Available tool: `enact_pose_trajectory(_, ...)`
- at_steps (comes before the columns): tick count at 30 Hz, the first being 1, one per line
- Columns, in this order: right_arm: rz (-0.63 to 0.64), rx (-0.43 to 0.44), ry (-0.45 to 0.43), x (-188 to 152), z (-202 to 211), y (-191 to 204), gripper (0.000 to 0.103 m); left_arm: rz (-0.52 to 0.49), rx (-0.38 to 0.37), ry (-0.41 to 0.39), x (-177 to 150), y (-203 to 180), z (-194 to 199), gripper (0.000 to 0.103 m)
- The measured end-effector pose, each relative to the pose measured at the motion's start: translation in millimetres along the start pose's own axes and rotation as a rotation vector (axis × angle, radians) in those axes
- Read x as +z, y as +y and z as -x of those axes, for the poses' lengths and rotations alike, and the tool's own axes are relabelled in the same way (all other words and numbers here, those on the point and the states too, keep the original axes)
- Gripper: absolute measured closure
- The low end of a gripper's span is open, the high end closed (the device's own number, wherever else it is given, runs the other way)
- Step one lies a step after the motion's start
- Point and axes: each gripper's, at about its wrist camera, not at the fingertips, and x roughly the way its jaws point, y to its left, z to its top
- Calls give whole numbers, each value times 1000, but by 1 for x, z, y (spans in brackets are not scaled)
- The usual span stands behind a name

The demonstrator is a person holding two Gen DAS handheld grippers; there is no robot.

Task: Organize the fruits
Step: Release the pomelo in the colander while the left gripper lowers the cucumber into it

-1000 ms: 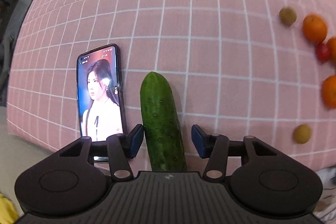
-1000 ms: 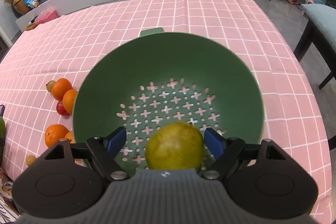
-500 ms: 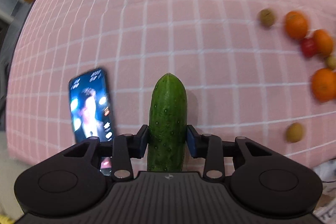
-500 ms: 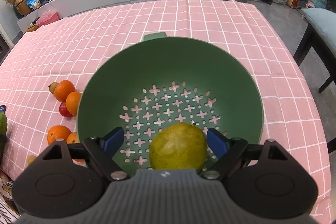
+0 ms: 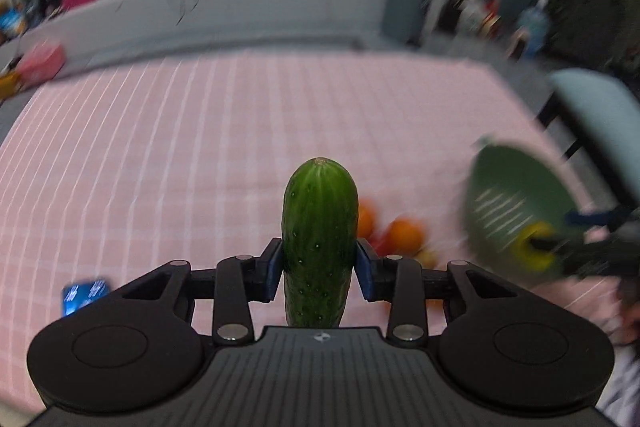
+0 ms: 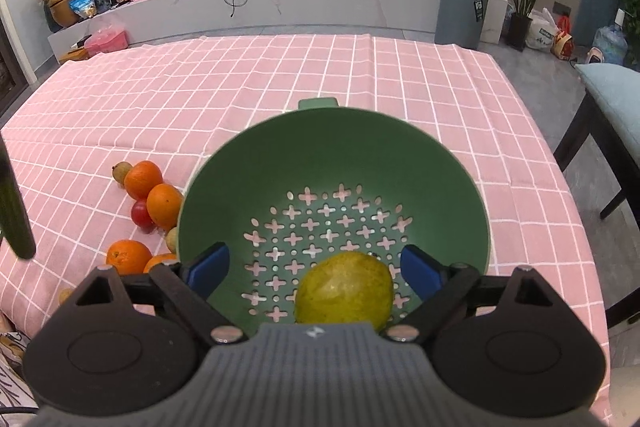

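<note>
Left gripper (image 5: 319, 273) clamps the cucumber (image 5: 319, 243) mid-body, pads flush on its pimpled, waxy skin, evidently for carrying toward the colander (image 6: 334, 183). Loose oranges (image 6: 151, 189) lie on the checked tablecloth (image 6: 280, 75) beside that smooth, perforated green bowl. Right gripper (image 6: 315, 273) is opening wide, clear of the dimpled yellow-green fruit (image 6: 345, 291) resting inside.

Black tongs (image 6: 314, 269), blue pads (image 6: 208, 267), silver screws, ribbed grey housing.
</note>
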Motion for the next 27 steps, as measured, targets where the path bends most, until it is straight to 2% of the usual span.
enact_pose_trajectory(4, 12, 5, -6, 2, 5, -3, 14, -3, -141, -76, 26, -38, 6, 61)
enact_pose_trajectory(8, 45, 4, 6, 4, 6, -4, 15, 20, -309, -77, 48, -78, -13, 61)
enact_pose_trajectory(10, 66, -8, 13, 5, 6, -5, 17, 32, -366, -62, 55, -100, -30, 61)
enact_pose_trajectory(16, 171, -16, 35, 7, 7, -1, 24, 16, -391, 57, 67, -133, -92, 61)
enact_pose_trajectory(21, 251, -28, 71, 6, -1, 4, 30, 4, -382, 151, 64, -143, -133, 61)
enact_pose_trajectory(24, 270, -34, 89, 5, -7, 4, 30, 10, -371, 202, 60, -142, -148, 61)
enact_pose_trajectory(27, 253, -26, 94, 4, -10, 3, 30, 31, -373, 221, 50, -134, -151, 61)
